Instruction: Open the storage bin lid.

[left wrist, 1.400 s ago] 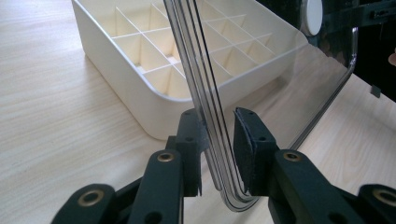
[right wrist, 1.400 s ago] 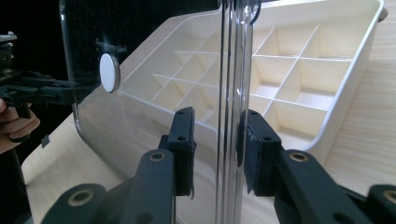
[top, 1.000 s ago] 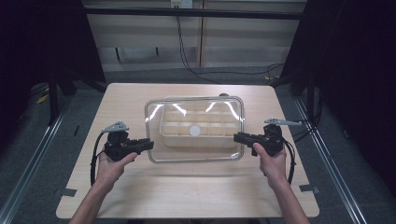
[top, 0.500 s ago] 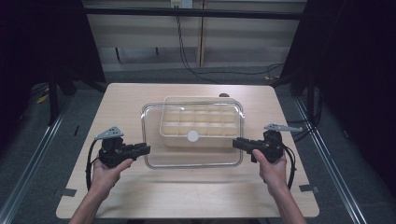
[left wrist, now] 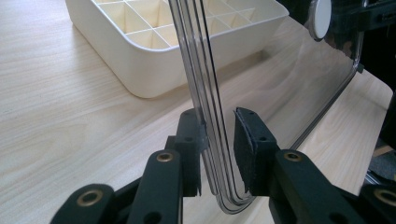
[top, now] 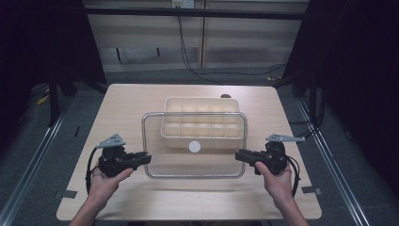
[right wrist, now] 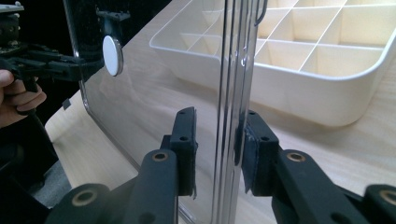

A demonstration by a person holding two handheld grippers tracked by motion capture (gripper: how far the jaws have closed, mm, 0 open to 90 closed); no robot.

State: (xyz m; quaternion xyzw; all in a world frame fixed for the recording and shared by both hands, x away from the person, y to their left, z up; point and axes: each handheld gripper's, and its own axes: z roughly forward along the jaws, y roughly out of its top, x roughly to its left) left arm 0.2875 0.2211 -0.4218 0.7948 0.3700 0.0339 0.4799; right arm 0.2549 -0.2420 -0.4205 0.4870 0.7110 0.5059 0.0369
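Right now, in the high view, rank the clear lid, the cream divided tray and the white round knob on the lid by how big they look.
1. clear lid, largest, though held nearer the camera
2. cream divided tray, partly behind the lid
3. white round knob, by far the smallest

Bright tabletop, dark surroundings, slight softness

Lid (top: pixel 195 162): clear, glossy plastic, smooth, with bright glints along its ridged rim and a flat white matt disc (top: pixel 195 147) at its middle. Tray (top: pixel 200 117): cream plastic, opaque, smooth with a soft satin sheen on walls and dividers; table (top: pixel 188 197): pale wood-grain top, matt. Left gripper (left wrist: pixel 219 154) and right gripper (right wrist: pixel 217 151): black matt plastic jaws with brass-coloured metal screw rings, pads dull and slightly rough like rubber.
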